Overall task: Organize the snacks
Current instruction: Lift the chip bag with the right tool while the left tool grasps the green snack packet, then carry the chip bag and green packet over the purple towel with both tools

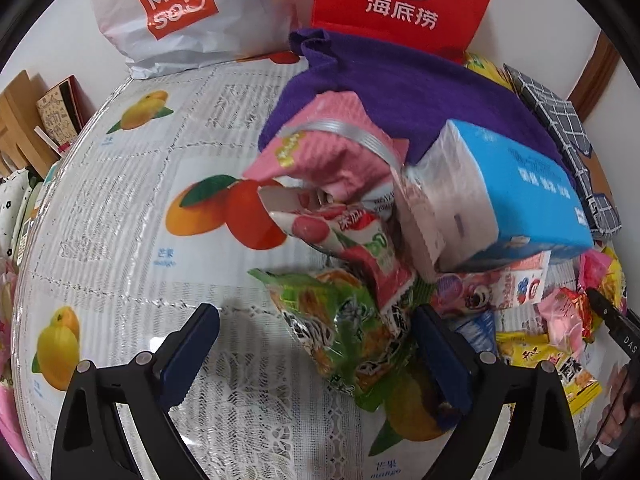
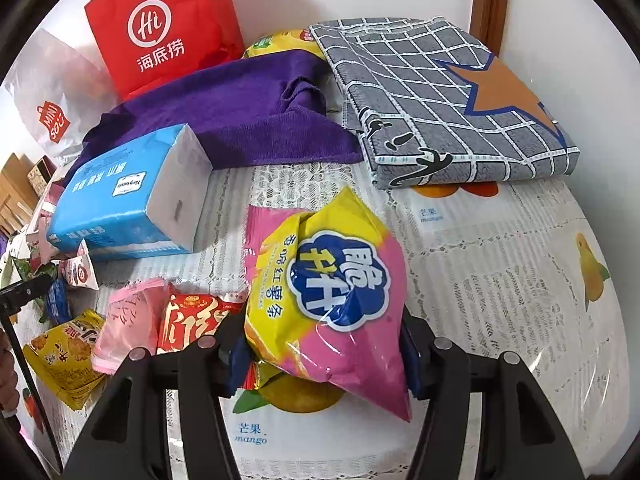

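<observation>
A: Right gripper (image 2: 324, 344), nearest us: its fingers are closed on a yellow-and-pink plastic chip bag (image 2: 324, 296), lifted clear of the fruit-print plastic-covered table (image 2: 500, 280).

B: And the left gripper (image 1: 316, 340)?

A: Fingers spread wide, gripping nothing, with a crinkled green foil snack packet (image 1: 340, 320) lying on the table between them.

B: Just beyond that?

A: A red-and-white strawberry sachet (image 1: 360, 248) leaning on the green packet, then a pink ribbed pouch (image 1: 332, 152). To the right, a blue soft-pack of tissues (image 2: 132, 196).

B: Further back?

A: A purple cloth (image 2: 248, 108), a folded grey checked fabric (image 2: 440, 96) at right, and farthest, a red paper bag (image 2: 160, 28) beside a white plastic shopping bag (image 1: 180, 16).
</observation>
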Demonstrator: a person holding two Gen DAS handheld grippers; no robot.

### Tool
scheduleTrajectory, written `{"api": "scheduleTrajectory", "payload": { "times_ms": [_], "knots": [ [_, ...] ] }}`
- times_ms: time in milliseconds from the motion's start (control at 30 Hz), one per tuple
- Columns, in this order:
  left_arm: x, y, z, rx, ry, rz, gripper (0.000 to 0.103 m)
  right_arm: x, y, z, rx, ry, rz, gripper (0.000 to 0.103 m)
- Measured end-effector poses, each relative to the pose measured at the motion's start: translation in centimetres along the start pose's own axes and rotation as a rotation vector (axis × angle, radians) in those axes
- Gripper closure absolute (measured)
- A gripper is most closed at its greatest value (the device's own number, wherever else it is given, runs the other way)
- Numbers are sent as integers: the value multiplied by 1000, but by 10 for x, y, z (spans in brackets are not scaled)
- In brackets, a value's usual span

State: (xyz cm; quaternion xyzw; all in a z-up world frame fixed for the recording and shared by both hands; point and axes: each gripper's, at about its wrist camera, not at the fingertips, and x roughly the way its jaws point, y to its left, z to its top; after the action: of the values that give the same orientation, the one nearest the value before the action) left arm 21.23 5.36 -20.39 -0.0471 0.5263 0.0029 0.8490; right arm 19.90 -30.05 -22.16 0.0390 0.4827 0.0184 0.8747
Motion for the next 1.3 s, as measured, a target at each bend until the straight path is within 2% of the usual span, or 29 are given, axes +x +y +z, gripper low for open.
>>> {"api": "scheduleTrajectory", "payload": {
  "times_ms": [67, 233, 267, 333, 400, 500, 900, 1300],
  "knots": [
    [1, -2, 0, 5, -3, 0, 8, 0, 1, -1, -4, 2, -1, 43],
    [0, -4, 0, 10, -12, -14, 28, 1, 2, 0, -3, 8, -4, 42],
    [-1, -3, 0, 12, -13, -19, 29, 2, 3, 1, -2, 8, -5, 42],
    [-3, -3, -1, 16, -15, -40, 39, 1, 4, 1, -5, 6, -8, 44],
    [-5, -2, -3, 14, -17, -51, 43, -1, 7, 2, -15, 0, -13, 46],
    [-13, 3, -6, 6, -29, -70, 44, -6, 8, 0, -16, -3, -7, 51],
    [-68, 12, -22, 1, -116, -74, 45, -57, 12, -5, -7, -80, 7, 52],
    [-117, -27, -20, 62, -182, -131, 45, -117, 36, 5, -32, -159, 65, 52]
  ]
}}
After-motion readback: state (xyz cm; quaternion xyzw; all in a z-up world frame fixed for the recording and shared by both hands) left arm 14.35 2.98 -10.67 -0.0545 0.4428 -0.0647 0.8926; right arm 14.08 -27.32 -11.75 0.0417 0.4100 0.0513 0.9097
